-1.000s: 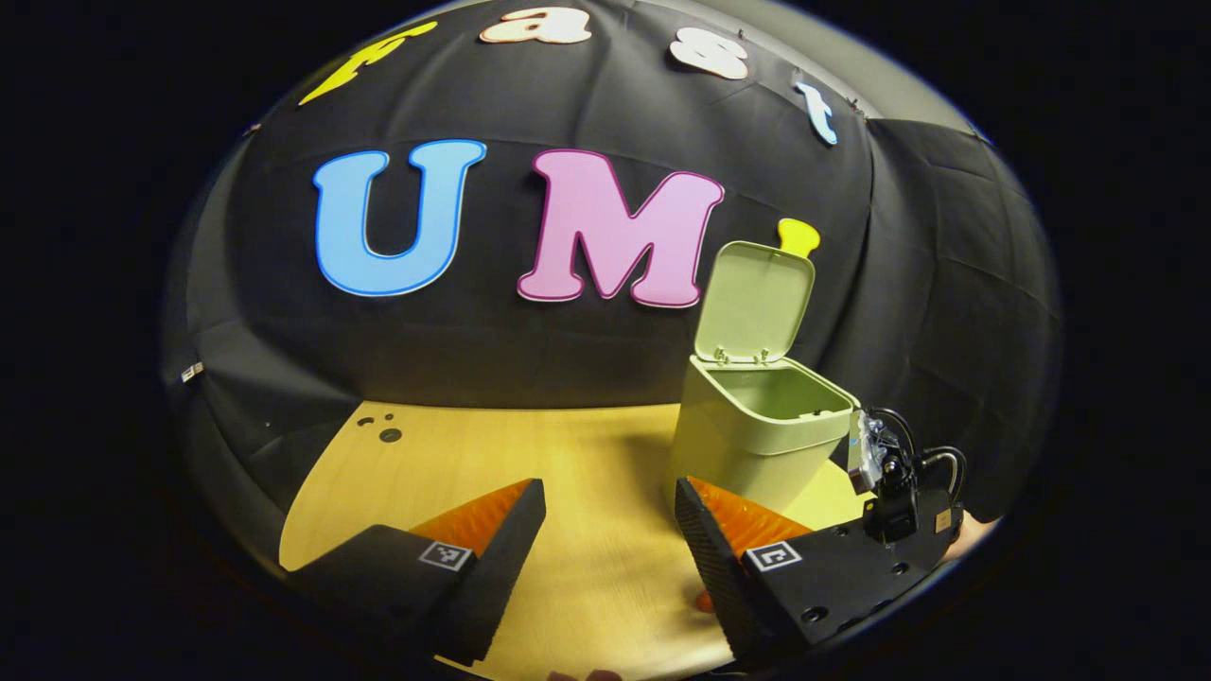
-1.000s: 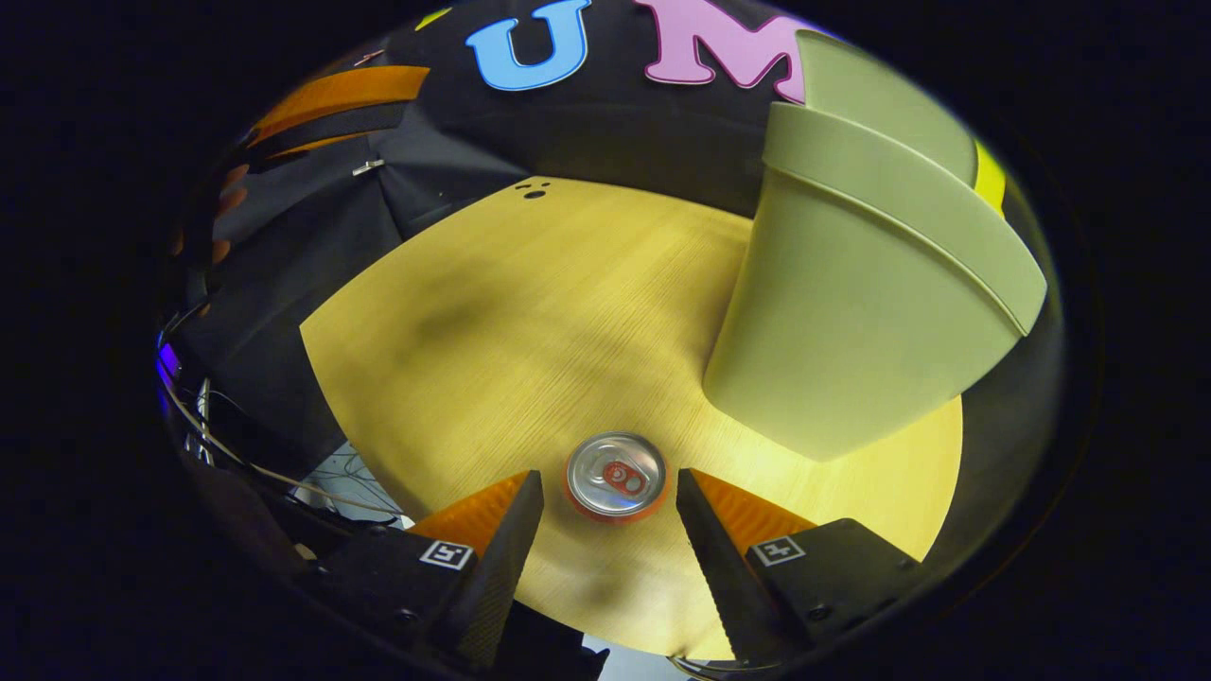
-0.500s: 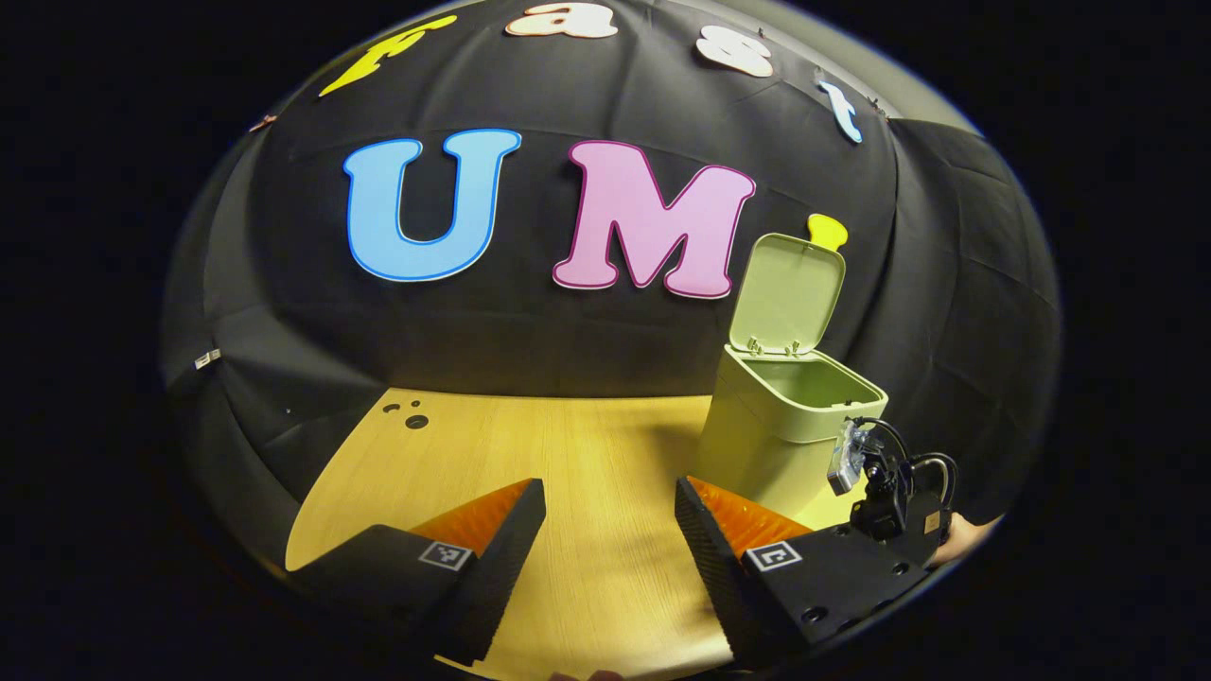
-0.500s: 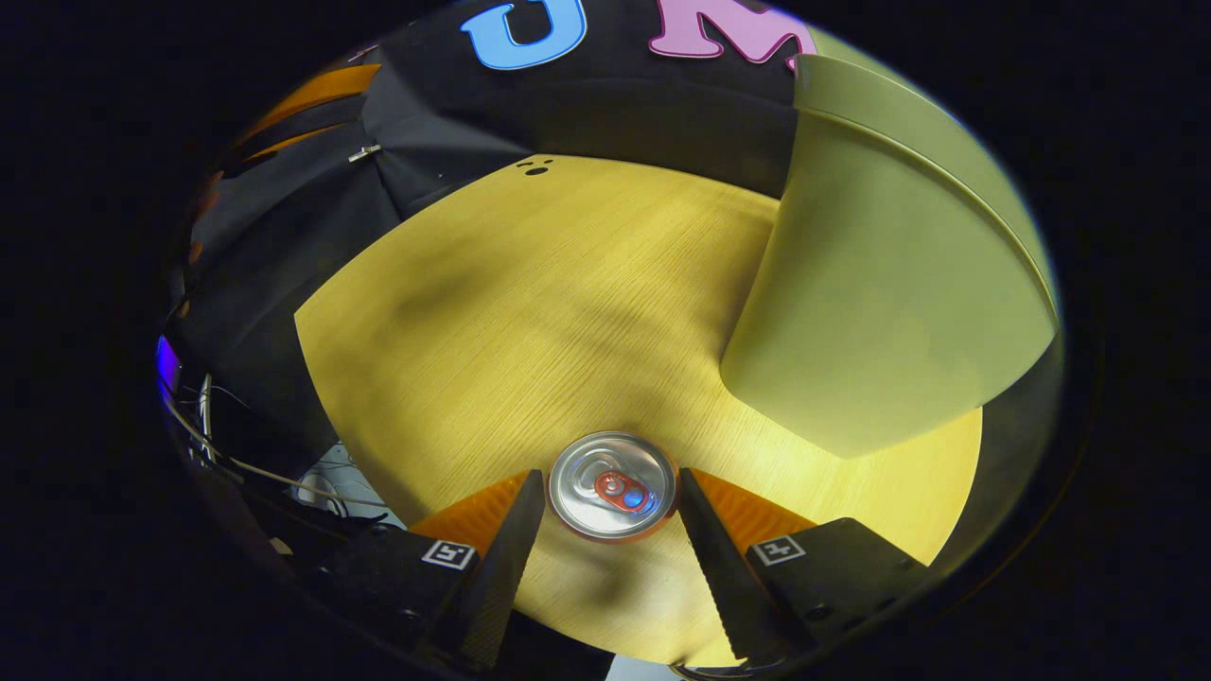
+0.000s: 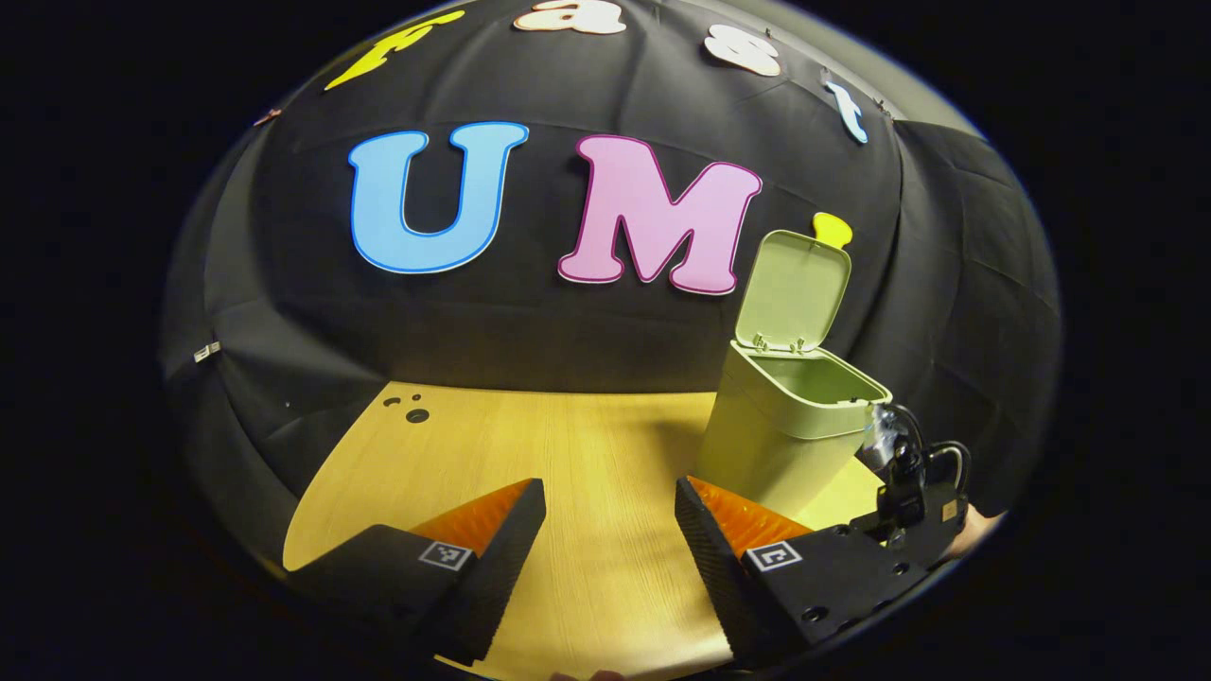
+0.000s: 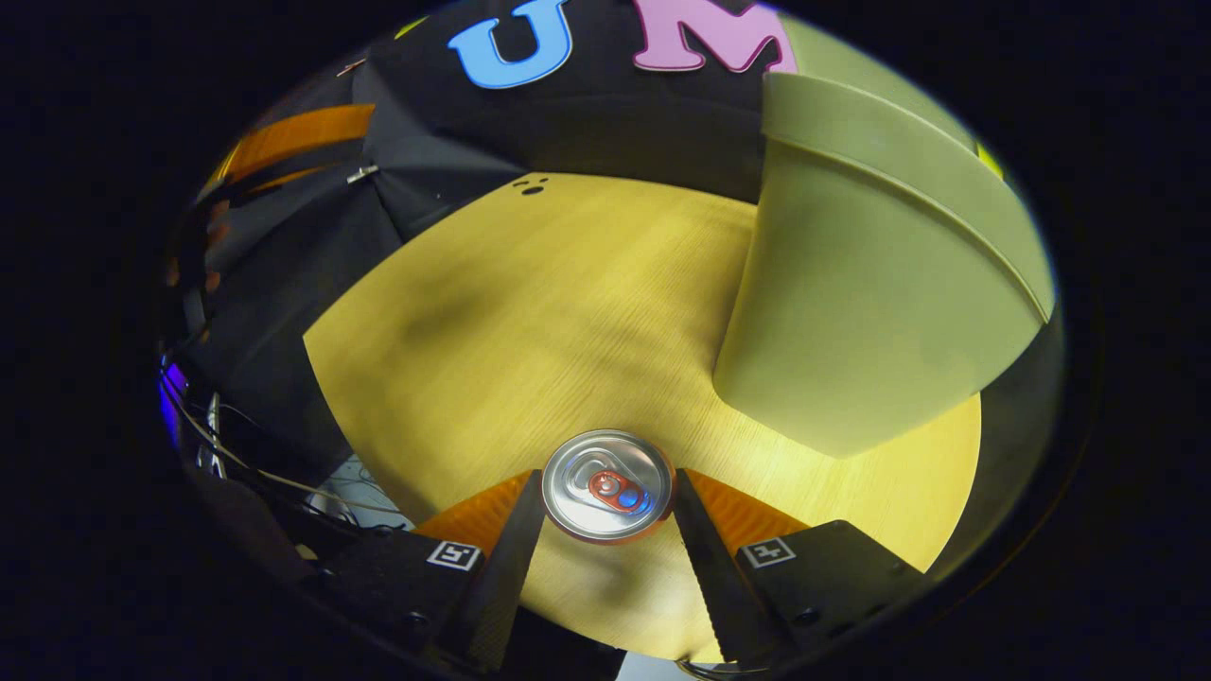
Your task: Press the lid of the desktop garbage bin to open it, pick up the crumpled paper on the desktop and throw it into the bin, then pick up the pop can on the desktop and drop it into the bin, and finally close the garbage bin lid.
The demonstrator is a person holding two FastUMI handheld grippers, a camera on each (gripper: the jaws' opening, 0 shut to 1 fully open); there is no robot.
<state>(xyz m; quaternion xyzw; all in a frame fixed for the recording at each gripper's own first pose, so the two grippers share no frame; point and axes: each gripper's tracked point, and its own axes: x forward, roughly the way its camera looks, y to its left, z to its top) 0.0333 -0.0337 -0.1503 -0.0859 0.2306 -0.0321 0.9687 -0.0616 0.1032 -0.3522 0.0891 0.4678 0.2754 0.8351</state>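
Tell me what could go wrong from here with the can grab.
1. The right gripper straddles the upright pop can near its top, fingers close to or touching its sides. A high pinch may slip or tip it.
2. The garbage bin stands close beside the can, so a hasty lift could knock its wall.
3. The lid stands open and upright behind the opening; a high carry might bump it shut early.

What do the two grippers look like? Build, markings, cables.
Left gripper: two wedge fingers with ribbed inner pads on blocky black bodies, each with a square fiducial tag. Right gripper: same build and tags. Seen from the left gripper view, it carries a small camera and looped black cables.
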